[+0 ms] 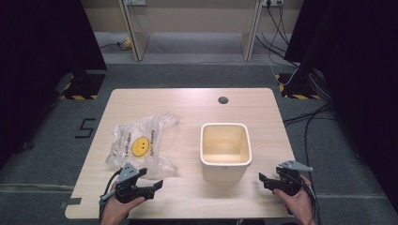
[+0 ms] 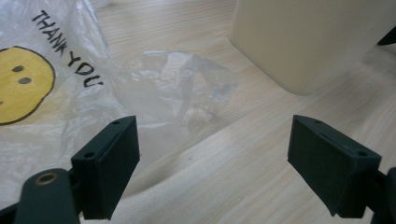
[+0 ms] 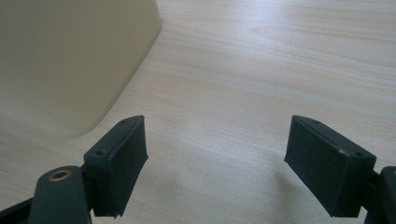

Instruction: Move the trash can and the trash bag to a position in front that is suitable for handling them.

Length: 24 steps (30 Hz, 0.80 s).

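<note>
Left tongs (image 2: 212, 163) and right tongs (image 3: 215, 165) released, crumpled clear bag (image 1: 138, 143) (yellow smiley, "THANK YOU"), seemingly empty.

High view overhead facing forward, gripper views close, sharing bin (image 1: 225, 147)

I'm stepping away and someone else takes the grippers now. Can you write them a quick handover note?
Left gripper: jaws open, empty, by the near edge of the plastic bag.
Right gripper: jaws open, empty, right of the cream bin.
Bag lies crumpled on the table, left of the bin; the bin is upright and empty.
Done: nothing gripped so far.
Left: probably grasp the bag and handle it with the bin.
</note>
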Each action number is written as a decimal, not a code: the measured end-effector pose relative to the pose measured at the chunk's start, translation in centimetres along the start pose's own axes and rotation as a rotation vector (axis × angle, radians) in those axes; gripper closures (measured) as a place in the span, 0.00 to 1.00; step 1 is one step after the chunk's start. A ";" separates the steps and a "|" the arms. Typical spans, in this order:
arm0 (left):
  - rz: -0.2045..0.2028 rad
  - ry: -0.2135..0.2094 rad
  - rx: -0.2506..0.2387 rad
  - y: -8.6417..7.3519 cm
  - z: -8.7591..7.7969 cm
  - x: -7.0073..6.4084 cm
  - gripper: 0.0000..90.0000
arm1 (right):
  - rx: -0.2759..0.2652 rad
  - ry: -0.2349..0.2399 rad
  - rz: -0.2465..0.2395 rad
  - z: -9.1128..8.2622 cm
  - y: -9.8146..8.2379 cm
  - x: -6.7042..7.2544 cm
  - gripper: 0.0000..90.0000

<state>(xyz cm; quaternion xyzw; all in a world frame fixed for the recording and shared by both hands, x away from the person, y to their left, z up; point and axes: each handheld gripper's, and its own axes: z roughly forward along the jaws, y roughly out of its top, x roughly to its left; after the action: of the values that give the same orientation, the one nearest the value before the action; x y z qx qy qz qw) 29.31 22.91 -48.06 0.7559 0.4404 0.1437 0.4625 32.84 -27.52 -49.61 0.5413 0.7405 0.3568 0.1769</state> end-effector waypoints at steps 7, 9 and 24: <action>-0.004 -0.011 -0.007 1.0 0.7 -0.3 0.18 | -0.022 0.003 0.020 0.3 0.5 -0.3 0.23; -0.003 -0.008 -0.007 1.5 1.1 -0.4 0.18 | -0.024 0.003 0.024 0.4 0.5 -0.3 0.23; 0.052 -0.050 -0.030 6.2 4.8 -2.5 0.19 | -0.100 0.010 0.045 1.0 2.6 0.1 0.24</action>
<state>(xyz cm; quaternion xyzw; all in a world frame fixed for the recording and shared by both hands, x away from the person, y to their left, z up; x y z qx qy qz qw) 34.18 16.97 -44.99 0.7633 0.4068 0.1434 0.4809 35.22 -26.66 -48.40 0.5466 0.7104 0.4000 0.1916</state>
